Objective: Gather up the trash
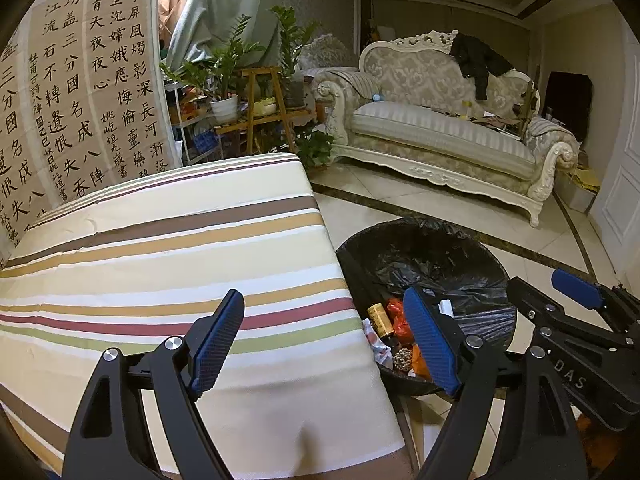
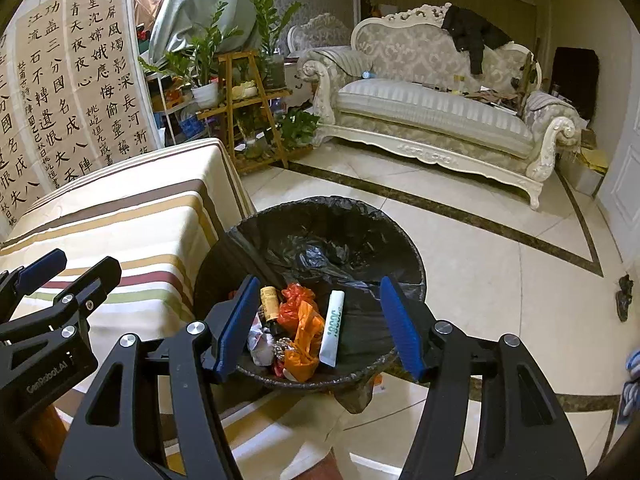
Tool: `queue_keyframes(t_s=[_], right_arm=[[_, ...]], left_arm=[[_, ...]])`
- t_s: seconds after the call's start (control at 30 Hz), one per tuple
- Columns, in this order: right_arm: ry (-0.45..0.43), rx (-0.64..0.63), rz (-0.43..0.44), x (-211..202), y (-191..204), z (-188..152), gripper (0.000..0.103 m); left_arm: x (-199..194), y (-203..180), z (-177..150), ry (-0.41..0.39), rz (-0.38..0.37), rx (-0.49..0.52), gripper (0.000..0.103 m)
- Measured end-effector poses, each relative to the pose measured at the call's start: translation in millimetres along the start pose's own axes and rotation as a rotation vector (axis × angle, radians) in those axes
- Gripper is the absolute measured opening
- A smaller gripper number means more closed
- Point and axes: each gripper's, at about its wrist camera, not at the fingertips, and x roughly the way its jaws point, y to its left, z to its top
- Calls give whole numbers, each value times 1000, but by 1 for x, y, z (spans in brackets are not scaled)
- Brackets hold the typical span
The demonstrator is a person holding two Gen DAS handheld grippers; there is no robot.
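At ten o'clock hang calligraphy sheets (image 2: 60, 92) in black Chinese characters. Your striped table (image 1: 160, 248) lies at nine o'clock; the black-lined bin (image 2: 320, 240) stands just beside it on the floor. In the bin rest orange wrappers (image 2: 306, 332), a white tube (image 2: 333, 328) with green lettering too small to read, and a yellow-labelled bottle (image 2: 270, 302). Your left gripper (image 1: 324, 340), marked "GenRobot.AI", and right gripper (image 2: 320, 326), marked "DAS", both stand apart, holding nothing.
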Motion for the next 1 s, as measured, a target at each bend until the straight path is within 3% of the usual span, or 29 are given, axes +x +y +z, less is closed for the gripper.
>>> queue_keyframes(t_s=[1.0], right_arm=[[-2, 0, 0, -1, -1, 0, 61]], left_arm=[[-1, 2, -2, 2, -1, -7, 79]])
